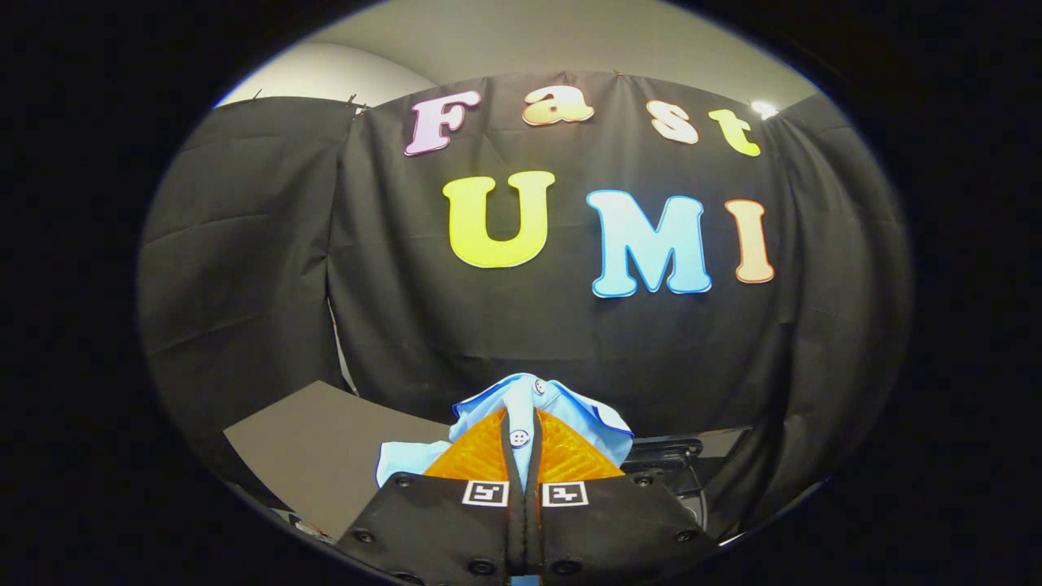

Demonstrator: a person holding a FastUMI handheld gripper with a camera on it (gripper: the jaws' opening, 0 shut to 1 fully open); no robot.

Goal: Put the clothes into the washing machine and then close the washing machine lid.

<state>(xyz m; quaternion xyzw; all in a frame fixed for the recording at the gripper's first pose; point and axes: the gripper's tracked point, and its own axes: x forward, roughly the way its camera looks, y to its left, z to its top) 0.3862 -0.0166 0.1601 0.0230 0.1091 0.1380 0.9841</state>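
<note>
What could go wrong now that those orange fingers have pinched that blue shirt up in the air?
The gripper is shut on the light blue shirt along a thin strip by its white buttons; so narrow a hold might slip. Loose folds spill past both orange fingers, so a dangling part could catch on the dark object just beyond them. The bunched cloth also hides what lies straight ahead, making aiming harder.

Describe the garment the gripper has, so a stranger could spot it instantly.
Start at the black cloth wall, then drop to the hand-held gripper in front of it. Pinched between its orange fingers is a light blue shirt, the only pale, soft thing here, marked by its white buttons.
</note>
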